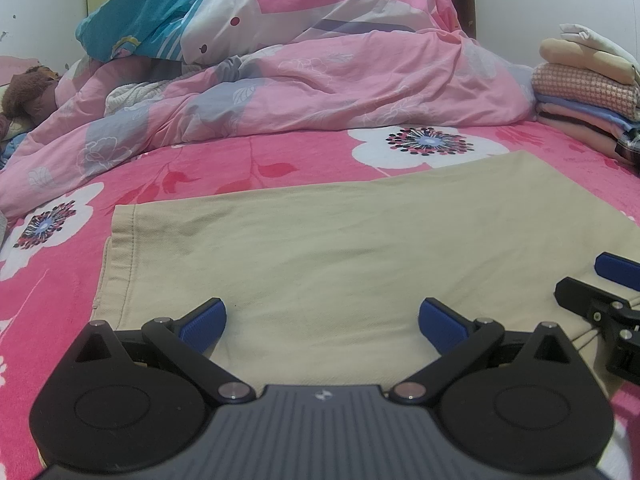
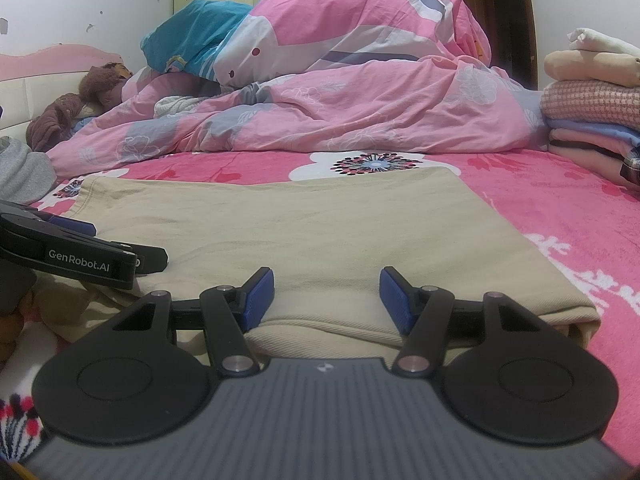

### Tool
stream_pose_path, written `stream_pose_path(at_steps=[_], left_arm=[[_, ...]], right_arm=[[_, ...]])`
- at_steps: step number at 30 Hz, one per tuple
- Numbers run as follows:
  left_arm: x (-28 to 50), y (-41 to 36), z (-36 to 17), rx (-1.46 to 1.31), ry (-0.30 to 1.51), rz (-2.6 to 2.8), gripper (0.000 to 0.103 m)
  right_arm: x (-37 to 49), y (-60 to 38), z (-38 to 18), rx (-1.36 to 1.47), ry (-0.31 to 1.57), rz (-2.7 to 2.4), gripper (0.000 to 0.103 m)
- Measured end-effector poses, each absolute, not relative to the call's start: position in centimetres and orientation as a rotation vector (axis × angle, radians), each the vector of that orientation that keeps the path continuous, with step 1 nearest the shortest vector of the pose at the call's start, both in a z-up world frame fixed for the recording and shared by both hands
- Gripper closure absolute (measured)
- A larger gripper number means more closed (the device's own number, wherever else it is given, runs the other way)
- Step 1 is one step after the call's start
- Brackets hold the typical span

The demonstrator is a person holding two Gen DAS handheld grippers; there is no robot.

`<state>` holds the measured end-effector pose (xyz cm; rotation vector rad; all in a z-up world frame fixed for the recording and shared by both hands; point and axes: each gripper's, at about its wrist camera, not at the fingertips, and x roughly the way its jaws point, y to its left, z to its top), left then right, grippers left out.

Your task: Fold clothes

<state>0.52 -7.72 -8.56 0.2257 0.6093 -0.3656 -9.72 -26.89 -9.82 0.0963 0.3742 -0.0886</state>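
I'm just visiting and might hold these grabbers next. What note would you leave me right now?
Left gripper: open, empty, over the near edge of the beige garment.
Right gripper: open, empty, at the same edge, beside the left.
Garment lies flat on the pink floral bedsheet, seemingly already folded.
Finished stack of folded clothes sits far right.
Left: probably another fold, then stacking.

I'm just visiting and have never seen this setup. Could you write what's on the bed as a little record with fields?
surface: bed with a pink flowered sheet
garment being folded: beige garment, lying flat on the sheet
left gripper: open, over the garment's near edge
right gripper: open, over the garment's near edge, nothing held
behind the garment: rumpled pink duvet
far right: stack of folded clothes
far left: brown plush toy
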Motion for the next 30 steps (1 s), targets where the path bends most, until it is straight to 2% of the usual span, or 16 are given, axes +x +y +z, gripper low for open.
stream_pose_path(at_steps=[13, 19, 24, 30], left_arm=[[0.6, -7.7, -8.6, 0.227, 0.613, -0.367, 0.000], [1.3, -7.3, -6.4, 0.218, 0.694, -0.381, 0.000], [1.4, -7.2, -4.7, 0.195, 0.646, -0.391, 0.000], [3.6, -7.5, -7.3, 0.198, 0.725, -0.366, 0.000]], right_arm=[[-9.7, -26.9, -9.8, 0.096, 0.374, -0.088, 0.044], [-9.7, -26.9, -9.8, 0.096, 0.376, -0.089, 0.044], [-9.7, -26.9, -9.7, 0.094, 0.380, -0.091, 0.044], [-10.1, -26.7, -9.5, 0.087, 0.391, -0.089, 0.044]])
